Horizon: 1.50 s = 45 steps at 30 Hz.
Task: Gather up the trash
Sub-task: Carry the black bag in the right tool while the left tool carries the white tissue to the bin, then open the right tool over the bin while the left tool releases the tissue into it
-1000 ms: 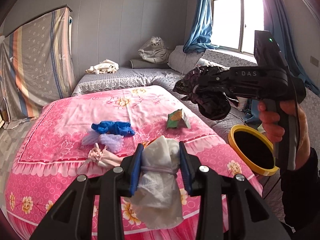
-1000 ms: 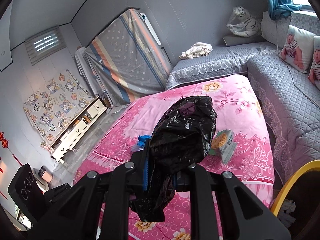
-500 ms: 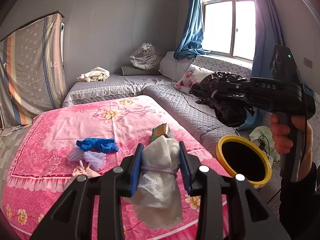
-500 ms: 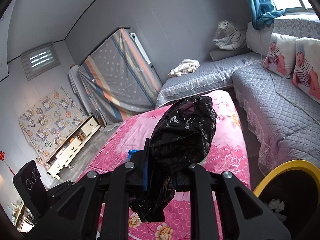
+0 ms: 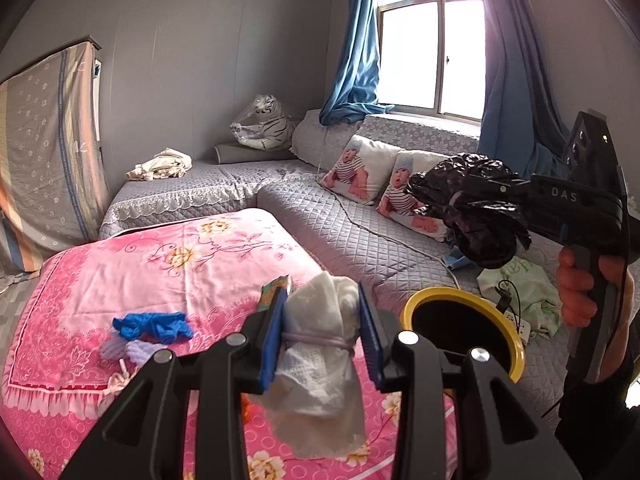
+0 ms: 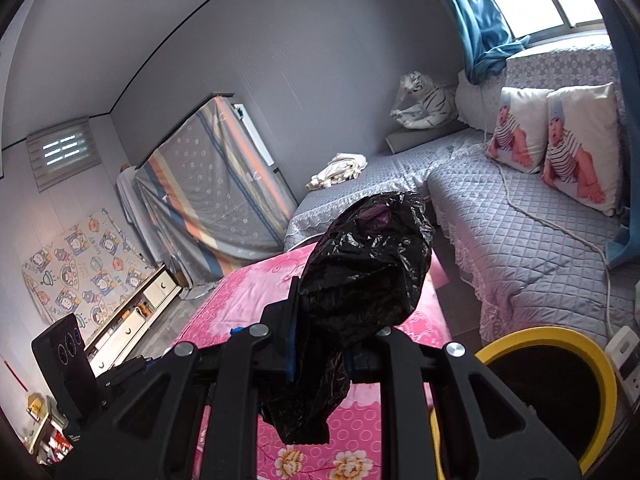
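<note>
My left gripper (image 5: 322,330) is shut on a white tissue wad (image 5: 320,364) tied with a band, held above the pink bed edge, left of the yellow-rimmed bin (image 5: 464,330). My right gripper (image 6: 320,344) is shut on a crumpled black plastic bag (image 6: 368,280); in the left wrist view that bag (image 5: 472,208) hangs above and right of the bin. The bin (image 6: 560,392) sits low right in the right wrist view. Blue gloves (image 5: 152,326), a pale purple scrap (image 5: 128,350) and a green packet (image 5: 272,292) lie on the bed.
The pink floral bed (image 5: 160,264) fills the left. A grey quilted sofa (image 5: 360,224) with two baby-print pillows (image 5: 360,172) runs behind the bin. A white cable (image 5: 400,240), green cloth (image 5: 520,292) and a power strip (image 6: 624,356) lie near the bin.
Both grippers have swung right, away from the bed toward the bin and sofa, still holding their loads. The bin now shows larger and closer in both views.
</note>
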Tool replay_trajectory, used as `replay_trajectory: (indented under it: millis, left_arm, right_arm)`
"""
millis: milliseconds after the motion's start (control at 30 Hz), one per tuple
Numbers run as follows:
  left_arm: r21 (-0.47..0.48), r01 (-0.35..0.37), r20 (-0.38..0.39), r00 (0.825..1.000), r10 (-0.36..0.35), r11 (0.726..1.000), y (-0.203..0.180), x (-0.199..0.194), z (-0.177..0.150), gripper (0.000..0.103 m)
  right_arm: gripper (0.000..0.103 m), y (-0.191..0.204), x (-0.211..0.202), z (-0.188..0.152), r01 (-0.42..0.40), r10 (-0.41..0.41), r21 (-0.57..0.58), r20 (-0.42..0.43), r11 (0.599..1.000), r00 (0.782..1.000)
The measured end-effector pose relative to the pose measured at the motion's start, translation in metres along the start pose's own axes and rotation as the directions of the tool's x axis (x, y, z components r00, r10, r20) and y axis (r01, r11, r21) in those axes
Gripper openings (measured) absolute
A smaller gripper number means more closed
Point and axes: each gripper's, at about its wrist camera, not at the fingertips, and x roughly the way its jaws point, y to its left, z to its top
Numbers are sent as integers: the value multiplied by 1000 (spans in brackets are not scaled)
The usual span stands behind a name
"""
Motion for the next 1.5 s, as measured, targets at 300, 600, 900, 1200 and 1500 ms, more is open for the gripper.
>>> replay_trajectory:
  millis: [300, 600, 900, 1200, 1500]
  left_arm:
    - [37, 62, 5, 998, -63, 997, -37, 28, 19, 33]
    - [76, 142, -31, 990, -140, 987, -79, 67, 28, 33]
    - [86, 216, -96, 974, -207, 973, -116, 113, 24, 33]
    - [75, 269, -167, 953, -254, 960, -141, 157, 10, 33]
    - [63, 290, -249, 931, -267, 955, -152, 196, -13, 33]
  right_arm:
    - [16, -35, -32, 2, 65, -66, 28, 65, 998, 996]
    - [16, -70, -58, 0, 145, -152, 71, 101, 987, 983]
    - [16, -106, -63, -14, 226, -237, 127, 80, 966, 968]
    - [16, -138, -65, -30, 307, -316, 157, 32, 939, 948]
    - [16, -169, -53, -48, 363, -363, 203, -37, 910, 931]
